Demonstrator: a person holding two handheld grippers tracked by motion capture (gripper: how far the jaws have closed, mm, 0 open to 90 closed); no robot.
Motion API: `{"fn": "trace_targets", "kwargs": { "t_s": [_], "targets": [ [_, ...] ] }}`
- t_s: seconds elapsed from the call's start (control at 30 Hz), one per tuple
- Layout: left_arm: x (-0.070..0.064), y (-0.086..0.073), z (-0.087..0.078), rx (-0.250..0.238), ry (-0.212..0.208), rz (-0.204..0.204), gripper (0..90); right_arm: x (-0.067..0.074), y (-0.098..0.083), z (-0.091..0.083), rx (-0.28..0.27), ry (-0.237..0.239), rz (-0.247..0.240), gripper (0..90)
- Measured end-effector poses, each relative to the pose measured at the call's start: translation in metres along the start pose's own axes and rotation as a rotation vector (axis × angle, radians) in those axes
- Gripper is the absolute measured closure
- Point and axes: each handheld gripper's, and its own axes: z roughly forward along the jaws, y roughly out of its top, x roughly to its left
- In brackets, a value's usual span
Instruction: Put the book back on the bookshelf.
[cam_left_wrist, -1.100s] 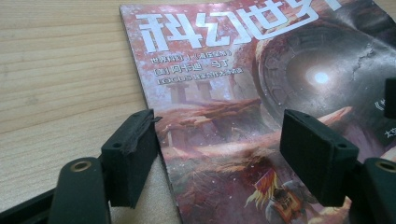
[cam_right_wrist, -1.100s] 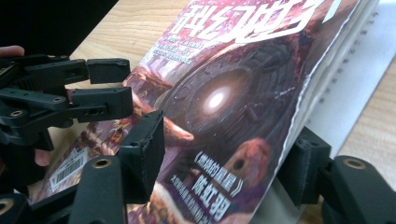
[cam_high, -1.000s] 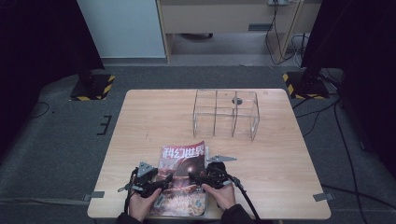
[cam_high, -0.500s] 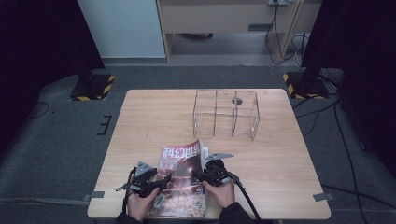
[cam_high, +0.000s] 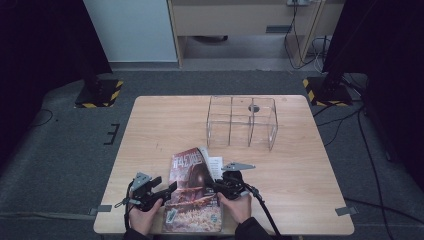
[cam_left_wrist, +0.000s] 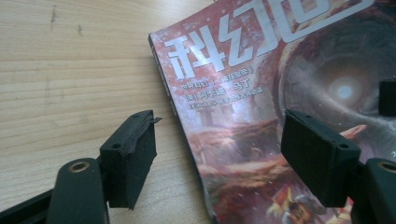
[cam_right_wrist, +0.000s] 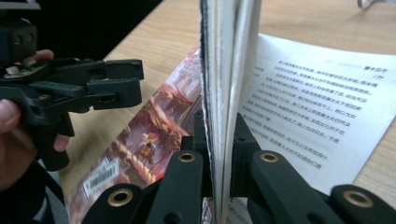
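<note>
The wooden table (cam_high: 165, 130) carries a clear, partitioned acrylic organiser (cam_high: 242, 121) toward its far right corner, well apart from the work at the near edge. There, a magazine (cam_high: 192, 205) with a red illustrated cover lies near the middle of the near edge, its spine on the person's left. The right gripper (cam_high: 223, 183) has just been closing and now pinches a sheaf of pages and cover at the magazine's right-hand edge; the right gripper view shows the paper standing upright, clamped between the jaws, with a printed page (cam_right_wrist: 317, 112) exposed flat beside it, presumably so the magazine can be opened. The left gripper (cam_high: 167, 189) hovers over the spine side with its jaws spread wide, one pad (cam_left_wrist: 133, 156) above bare wood and the other above the cover, gripping nothing; it appears placed to steady the magazine against sliding while the right side is lifted.
</note>
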Motion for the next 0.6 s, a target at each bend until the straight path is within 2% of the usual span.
{"fn": "trace_targets", "kwargs": {
  "t_s": [0.13,0.27,0.47,0.6],
  "targets": [
    [0.003,0.001,-0.003,-0.015,-0.012,-0.024,25.7,0.004,0.003,-0.008,-0.034,0.025,-0.027,86.7],
    [0.003,0.001,-0.002,-0.015,-0.027,-0.027,25.5,0.007,0.005,-0.012,-0.052,0.032,-0.045,86.7],
    [0.000,0.002,0.003,0.009,-0.056,-0.015,24.3,0.012,0.006,-0.019,-0.070,0.052,-0.095,86.8],
    [-0.002,0.002,0.009,0.034,-0.082,-0.009,23.6,0.013,0.006,-0.020,-0.073,0.058,-0.103,86.8]
  ]
}}
